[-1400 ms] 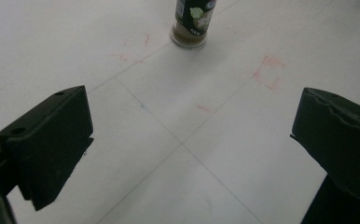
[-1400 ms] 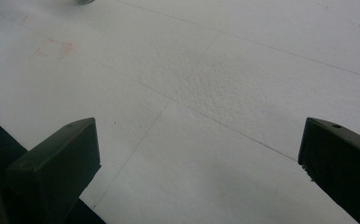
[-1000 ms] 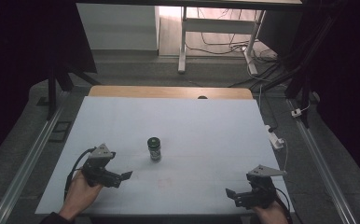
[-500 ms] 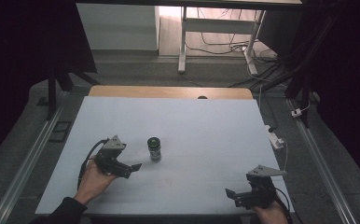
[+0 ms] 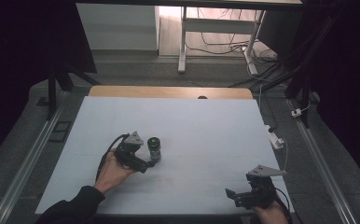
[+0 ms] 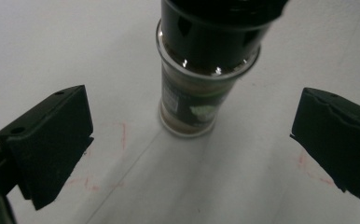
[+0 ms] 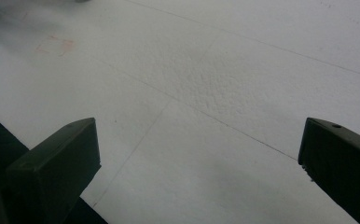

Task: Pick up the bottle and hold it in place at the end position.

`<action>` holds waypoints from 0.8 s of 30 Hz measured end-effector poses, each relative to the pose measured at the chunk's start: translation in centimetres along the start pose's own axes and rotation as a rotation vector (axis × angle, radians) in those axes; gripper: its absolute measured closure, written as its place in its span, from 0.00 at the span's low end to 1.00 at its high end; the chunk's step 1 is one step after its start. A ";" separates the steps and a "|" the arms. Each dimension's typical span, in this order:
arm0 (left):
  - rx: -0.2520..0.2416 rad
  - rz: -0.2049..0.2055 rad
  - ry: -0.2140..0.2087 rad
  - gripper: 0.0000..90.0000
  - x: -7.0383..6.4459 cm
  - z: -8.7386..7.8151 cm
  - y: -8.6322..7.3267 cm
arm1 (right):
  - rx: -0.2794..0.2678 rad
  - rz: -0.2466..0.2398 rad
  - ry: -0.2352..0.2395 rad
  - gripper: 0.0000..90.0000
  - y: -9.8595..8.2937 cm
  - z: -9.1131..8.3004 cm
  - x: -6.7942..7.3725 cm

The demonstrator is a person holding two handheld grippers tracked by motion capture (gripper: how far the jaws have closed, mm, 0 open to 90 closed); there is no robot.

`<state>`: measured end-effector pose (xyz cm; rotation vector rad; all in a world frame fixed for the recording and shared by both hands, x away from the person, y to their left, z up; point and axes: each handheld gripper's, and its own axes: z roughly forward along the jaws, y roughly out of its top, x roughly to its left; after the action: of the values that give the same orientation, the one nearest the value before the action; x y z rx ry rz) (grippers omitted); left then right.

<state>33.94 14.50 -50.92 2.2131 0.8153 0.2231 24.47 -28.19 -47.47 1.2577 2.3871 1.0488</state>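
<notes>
Left gripper view puts the small upright glass spice jar with a black cap (image 6: 201, 79) just ahead between my left tongs' (image 6: 187, 154) wide jaws, lined up to grasp it, while my right tongs (image 7: 201, 172) wait wide, well apart.

Table (image 5: 206, 126): white top, wooden strip along far edge. White power strip (image 5: 274, 138) with cable at right edge. Metal rail (image 5: 24, 168) along left side. White frame stand (image 5: 183, 42) and loose cables (image 5: 225, 44) on floor beyond far edge.
</notes>
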 end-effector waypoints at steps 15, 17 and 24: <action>0.012 0.071 0.020 0.44 0.1 1.2 0.5 | 0.001 -0.005 0.002 0.00 0.0 0.0 0.1; 0.012 0.079 0.015 0.51 0.0 1.2 0.5 | 0.000 -0.005 0.002 0.00 0.0 0.0 0.1; 0.014 0.077 0.004 0.59 -0.2 1.2 0.7 | 0.001 -0.009 0.002 0.00 0.0 0.0 0.1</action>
<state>34.54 13.31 -51.26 2.2598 0.7365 0.2595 24.41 -28.11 -47.47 1.2450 2.3928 1.0473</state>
